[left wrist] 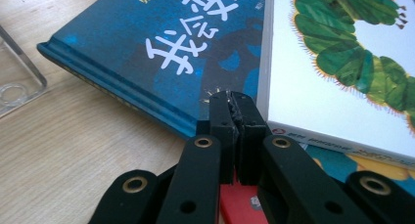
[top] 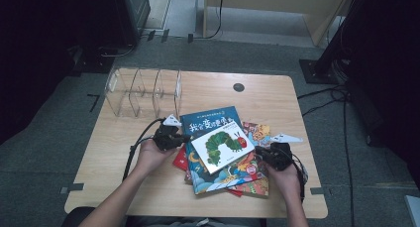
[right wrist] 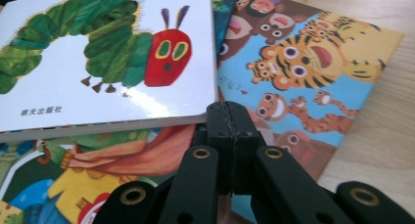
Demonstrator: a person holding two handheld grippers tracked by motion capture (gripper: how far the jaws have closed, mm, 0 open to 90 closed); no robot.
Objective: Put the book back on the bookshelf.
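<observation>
Left gripper (top: pixel 182 137): jaws fully closed, nothing between them, pointing right. Right gripper (top: pixel 261 151): jaws fully closed, empty, pointing left. Both forearms enter from below.

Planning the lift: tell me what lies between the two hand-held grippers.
In the high view, the book pile: white caterpillar book on top, between the left hand-held gripper and the right hand-held gripper.

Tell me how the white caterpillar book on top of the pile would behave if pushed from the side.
The caterpillar book has a thick edge with layered pages, so it is probably a stiff board book that won't bend. Its cover shines, so it may slide easily across the blue book beneath. It lies askew on an uneven pile, so a push off-centre would likely spin it.
</observation>
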